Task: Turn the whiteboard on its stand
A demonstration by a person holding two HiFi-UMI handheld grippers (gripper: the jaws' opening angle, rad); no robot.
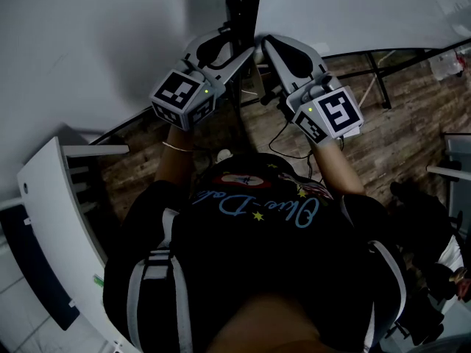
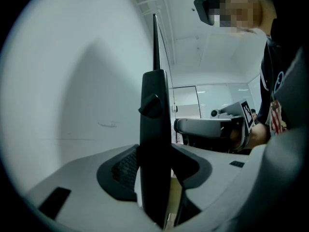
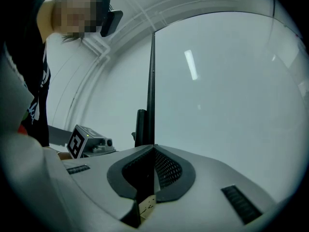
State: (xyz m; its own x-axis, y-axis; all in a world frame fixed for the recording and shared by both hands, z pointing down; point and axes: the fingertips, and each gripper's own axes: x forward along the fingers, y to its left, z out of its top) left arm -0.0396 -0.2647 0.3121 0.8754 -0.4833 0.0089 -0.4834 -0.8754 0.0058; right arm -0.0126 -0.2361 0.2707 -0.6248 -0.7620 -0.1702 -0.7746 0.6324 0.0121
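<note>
The left claw clamps the black upright, the right claw pinches the whiteboard by its thin edge — a shallow hold that may slip once the board swings.

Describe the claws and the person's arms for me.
Both the left claw and right claw are light grey with black ribbed pads. Each carries a white cube of black square markers with a green light. A black cable trails from the right one. Dark short-sleeved printed T-shirt; bracelet on the left wrist.

Black shirt, blue script lettering
</note>
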